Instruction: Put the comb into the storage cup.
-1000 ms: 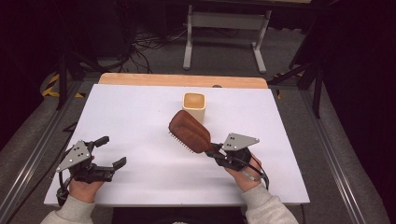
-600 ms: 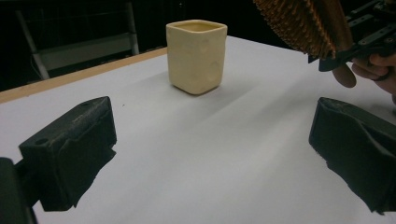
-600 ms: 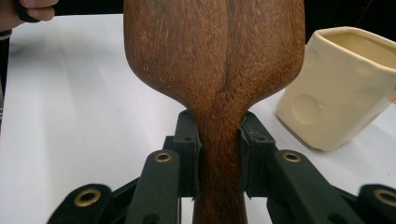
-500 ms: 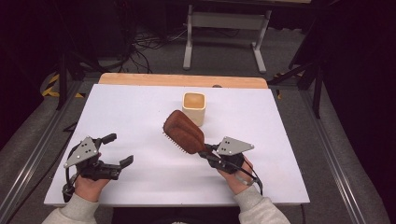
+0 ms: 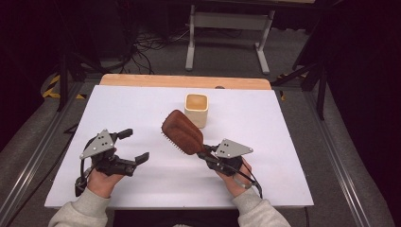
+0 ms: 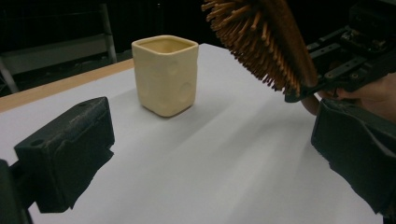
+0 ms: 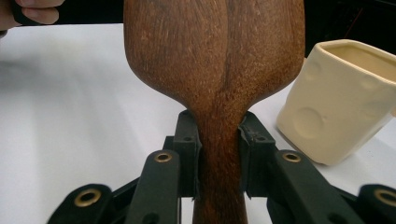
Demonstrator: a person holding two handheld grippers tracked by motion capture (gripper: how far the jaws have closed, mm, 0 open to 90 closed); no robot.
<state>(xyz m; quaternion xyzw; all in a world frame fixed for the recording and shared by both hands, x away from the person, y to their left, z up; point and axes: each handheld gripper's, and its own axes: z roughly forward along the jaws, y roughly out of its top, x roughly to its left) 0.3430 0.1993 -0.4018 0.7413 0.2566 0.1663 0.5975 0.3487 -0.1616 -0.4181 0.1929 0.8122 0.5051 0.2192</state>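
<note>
The right gripper, clenched on the handle of the brown wooden paddle hairbrush, carries it above the white surface toward the cream square ceramic cup, probably needing handle-down tilting, while the left gripper gapes empty.

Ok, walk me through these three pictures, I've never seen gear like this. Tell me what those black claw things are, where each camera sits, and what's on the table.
No robot here: a person holds a hand-operated clamp in each hand. The high view looks down on the white table from above the person. The other two cameras ride on the clamps and look along their black jaws. The right gripper is shut on the handle of a wooden hairbrush, held off the table with its bristles facing down. The right gripper view shows the jaws pinching that handle. The left gripper is open and holds nothing. A cream square cup stands upright on the table, just beyond the brush.
</note>
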